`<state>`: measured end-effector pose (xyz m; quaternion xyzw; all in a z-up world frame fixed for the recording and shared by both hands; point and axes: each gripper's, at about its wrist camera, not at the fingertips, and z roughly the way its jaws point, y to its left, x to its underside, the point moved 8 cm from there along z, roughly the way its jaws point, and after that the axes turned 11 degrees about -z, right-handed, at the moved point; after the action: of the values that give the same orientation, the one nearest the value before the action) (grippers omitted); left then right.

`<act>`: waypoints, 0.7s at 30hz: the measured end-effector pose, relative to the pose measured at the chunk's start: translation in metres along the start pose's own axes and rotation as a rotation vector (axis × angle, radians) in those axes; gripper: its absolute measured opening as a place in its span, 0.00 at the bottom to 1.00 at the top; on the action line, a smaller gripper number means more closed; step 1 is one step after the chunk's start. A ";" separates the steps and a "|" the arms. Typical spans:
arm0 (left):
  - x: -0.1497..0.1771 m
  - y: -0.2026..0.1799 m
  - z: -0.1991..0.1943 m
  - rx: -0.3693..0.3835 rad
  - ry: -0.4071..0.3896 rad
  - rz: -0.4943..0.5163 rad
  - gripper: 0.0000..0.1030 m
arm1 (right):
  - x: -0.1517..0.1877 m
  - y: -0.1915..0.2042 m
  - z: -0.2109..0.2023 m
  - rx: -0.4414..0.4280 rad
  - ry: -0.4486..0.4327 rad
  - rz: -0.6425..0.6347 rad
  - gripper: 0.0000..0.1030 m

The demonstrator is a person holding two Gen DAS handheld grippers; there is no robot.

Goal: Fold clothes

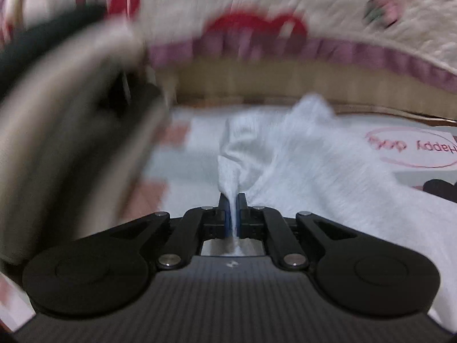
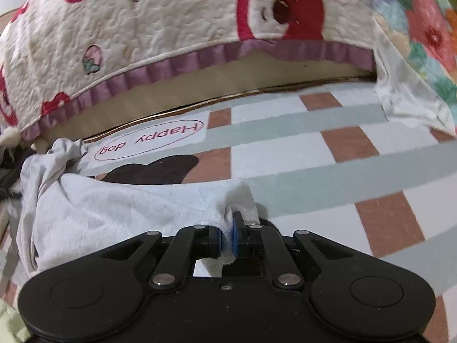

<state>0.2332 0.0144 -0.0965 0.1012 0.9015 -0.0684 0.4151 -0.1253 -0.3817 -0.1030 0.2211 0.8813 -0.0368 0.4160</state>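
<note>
While both tongs are clamping folds of the pale grey cotton garment (image 2: 114, 208), the left gripper (image 1: 232, 200) is pinching its bunched edge and the right gripper (image 2: 227, 228) its near corner; it is lying crumpled on the checked mat (image 2: 314, 154), near the bear-print quilt (image 2: 171, 23).

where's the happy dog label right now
In the right wrist view the Happy dog label sits upper left on the checked mat, just beyond the white garment and before the bear quilt.
</note>
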 end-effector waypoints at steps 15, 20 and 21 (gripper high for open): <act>0.104 0.123 -0.133 -0.043 -0.032 -0.342 0.03 | -0.010 -0.004 -0.022 0.115 -0.050 -0.019 0.08; 0.133 0.111 -0.119 0.009 0.051 -0.352 0.03 | -0.004 0.004 -0.014 0.105 -0.007 -0.038 0.08; 0.138 0.109 -0.115 0.012 0.075 -0.361 0.03 | -0.004 0.006 -0.014 0.090 -0.005 -0.034 0.08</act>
<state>0.0869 0.1609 -0.1320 -0.0573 0.9196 -0.1432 0.3614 -0.1306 -0.3741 -0.0902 0.2245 0.8814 -0.0843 0.4071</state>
